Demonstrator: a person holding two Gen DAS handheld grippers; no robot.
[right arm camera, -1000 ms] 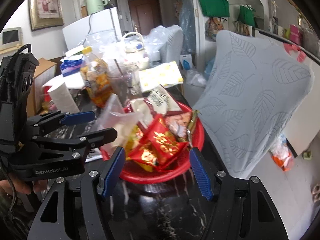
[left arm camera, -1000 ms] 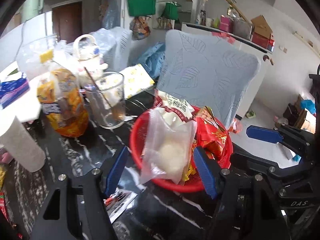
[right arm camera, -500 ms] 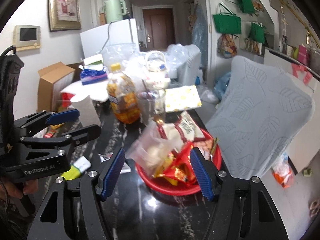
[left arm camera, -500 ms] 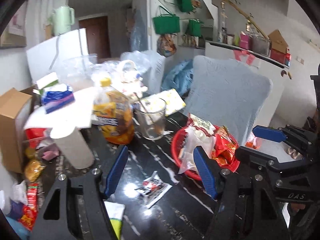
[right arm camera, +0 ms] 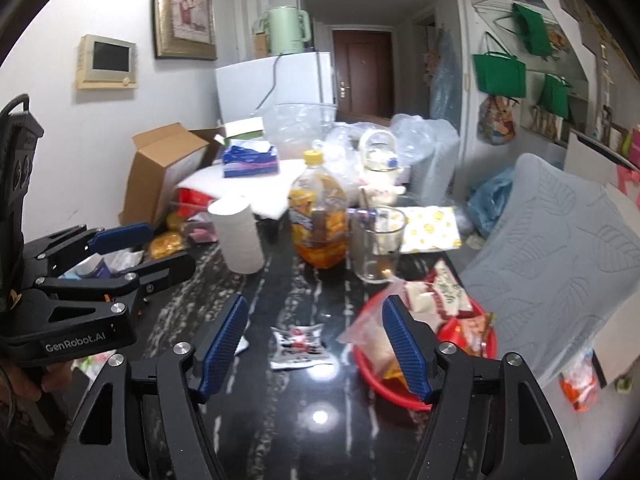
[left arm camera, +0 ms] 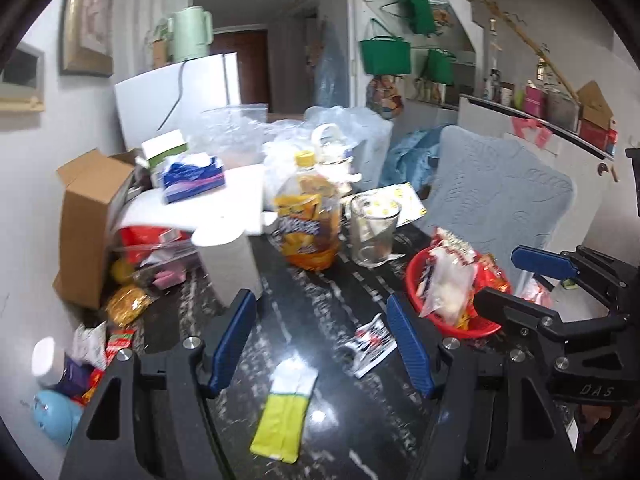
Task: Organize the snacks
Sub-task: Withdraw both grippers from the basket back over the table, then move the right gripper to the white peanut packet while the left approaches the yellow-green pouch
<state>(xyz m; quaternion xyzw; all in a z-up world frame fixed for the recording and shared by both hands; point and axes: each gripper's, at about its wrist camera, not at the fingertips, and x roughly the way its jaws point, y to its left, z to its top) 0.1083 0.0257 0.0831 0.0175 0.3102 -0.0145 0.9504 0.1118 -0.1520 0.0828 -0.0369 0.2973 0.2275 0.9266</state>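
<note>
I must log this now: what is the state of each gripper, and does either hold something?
Left gripper: open, holding nothing.
Right gripper: open, holding nothing; its jaws have just been opening.

table (left arm camera: pixel 320 320) showing black with white veining | basket (left arm camera: pixel 416 280) showing red | flat packet (left arm camera: pixel 280 420) at lower centre showing yellow and white | small packet (right arm camera: pixel 300 344) showing white, red and black | bottle (left arm camera: pixel 308 224) showing orange, cap yellow | chair cover (right arm camera: pixel 560 248) showing pale blue-grey with leaf pattern | tongs' pads (left arm camera: pixel 234 340) showing blue
</note>
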